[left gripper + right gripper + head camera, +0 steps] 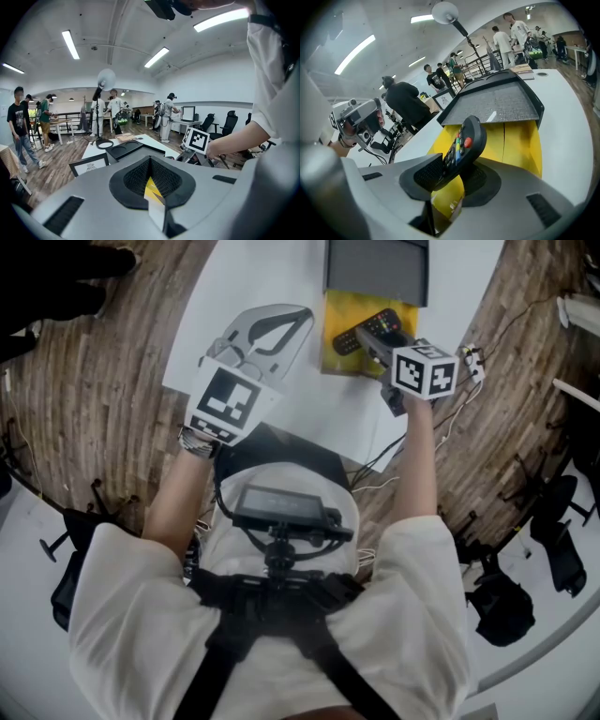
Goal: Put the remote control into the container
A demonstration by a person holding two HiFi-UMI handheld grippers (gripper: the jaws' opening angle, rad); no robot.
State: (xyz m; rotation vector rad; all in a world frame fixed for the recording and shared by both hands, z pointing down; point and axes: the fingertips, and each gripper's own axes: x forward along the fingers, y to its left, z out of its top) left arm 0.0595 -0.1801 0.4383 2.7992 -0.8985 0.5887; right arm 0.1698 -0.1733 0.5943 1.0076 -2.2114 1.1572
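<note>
Between the pads of the right gripper (454, 176): the remote control (461, 147), clamped near its lower end, buttons facing left, body tilted nose-up over the yellow sheet (525, 140).

Not in the container (497, 101) yet. The grey tray sits just beyond the sheet's far edge, and its floor shows only a small pale mark.

Progress, as judged: pick-up done. Left to do: carry the remote forward over the near rim, lower it, let go.

Left gripper (150, 176): jaws together, nothing between them. It is held over the white table (281, 277), well to the side of the sheet, and takes no part.

View notes:
- Head view gives the layout. Both grippers show, with the remote dark against the yellow and the container cut off at the top edge. It does not show whether the remote is off the sheet.
- Right gripper view settles the grip and tilt, and shows the tray's inside.
- Left gripper view shows its own closed jaws and the right gripper from the side. The remote cannot be made out there.
</note>
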